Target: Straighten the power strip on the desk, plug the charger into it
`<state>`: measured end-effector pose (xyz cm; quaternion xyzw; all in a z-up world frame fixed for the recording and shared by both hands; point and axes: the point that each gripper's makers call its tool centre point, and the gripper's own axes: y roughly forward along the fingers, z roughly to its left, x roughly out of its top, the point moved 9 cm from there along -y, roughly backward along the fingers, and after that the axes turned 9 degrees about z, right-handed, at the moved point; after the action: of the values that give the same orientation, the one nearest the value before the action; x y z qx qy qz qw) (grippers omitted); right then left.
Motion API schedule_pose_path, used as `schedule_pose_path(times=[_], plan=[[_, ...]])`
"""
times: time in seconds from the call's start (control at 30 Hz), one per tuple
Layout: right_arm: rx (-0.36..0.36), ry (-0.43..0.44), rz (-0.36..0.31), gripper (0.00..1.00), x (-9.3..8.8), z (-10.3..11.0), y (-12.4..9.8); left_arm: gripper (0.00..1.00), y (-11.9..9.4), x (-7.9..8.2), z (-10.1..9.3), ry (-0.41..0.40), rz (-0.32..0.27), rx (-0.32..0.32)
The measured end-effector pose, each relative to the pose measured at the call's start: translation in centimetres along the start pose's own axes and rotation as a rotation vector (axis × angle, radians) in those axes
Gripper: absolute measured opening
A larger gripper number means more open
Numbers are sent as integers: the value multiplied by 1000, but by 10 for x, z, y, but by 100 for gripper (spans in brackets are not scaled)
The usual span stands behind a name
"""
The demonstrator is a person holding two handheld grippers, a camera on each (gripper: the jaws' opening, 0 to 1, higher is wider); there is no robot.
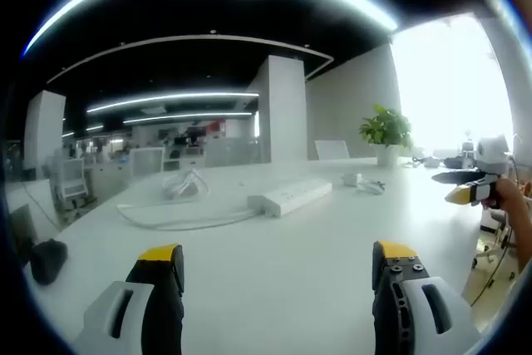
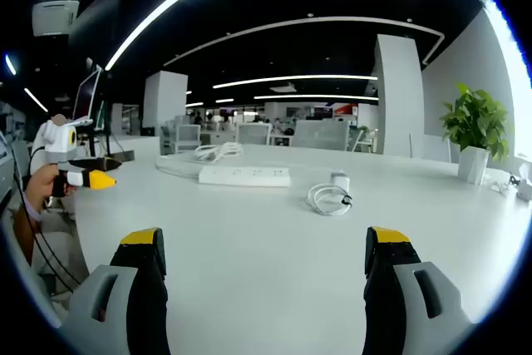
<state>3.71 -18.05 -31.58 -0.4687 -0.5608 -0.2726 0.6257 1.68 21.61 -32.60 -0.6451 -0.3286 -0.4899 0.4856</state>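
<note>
**Both grippers hovering, nothing held**

I'm holding L gripper [image 1: 278,268] & R gripper [image 2: 262,259] w/ jaws apart over the desk [image 2: 249,230]. Power strip [image 2: 244,175] is lying at 12 o'clock; charger [image 2: 339,181] w/ coiled cable sitting at its 3 o'clock.

Potted plant [image 2: 475,132] on white desk [image 2: 266,230]; monitor [image 2: 87,99] at edge.

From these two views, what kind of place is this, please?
Probably an open-plan office: a long white desk with a power strip and a potted plant, rows of monitors behind, and long strip lights on a dark ceiling.
</note>
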Motion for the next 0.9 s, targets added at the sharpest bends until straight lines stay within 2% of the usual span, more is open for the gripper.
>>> schedule_pose_path(times=[0.9], plan=[[6, 1, 1, 100, 0, 1, 1, 96, -1, 1, 1, 5, -1, 4]])
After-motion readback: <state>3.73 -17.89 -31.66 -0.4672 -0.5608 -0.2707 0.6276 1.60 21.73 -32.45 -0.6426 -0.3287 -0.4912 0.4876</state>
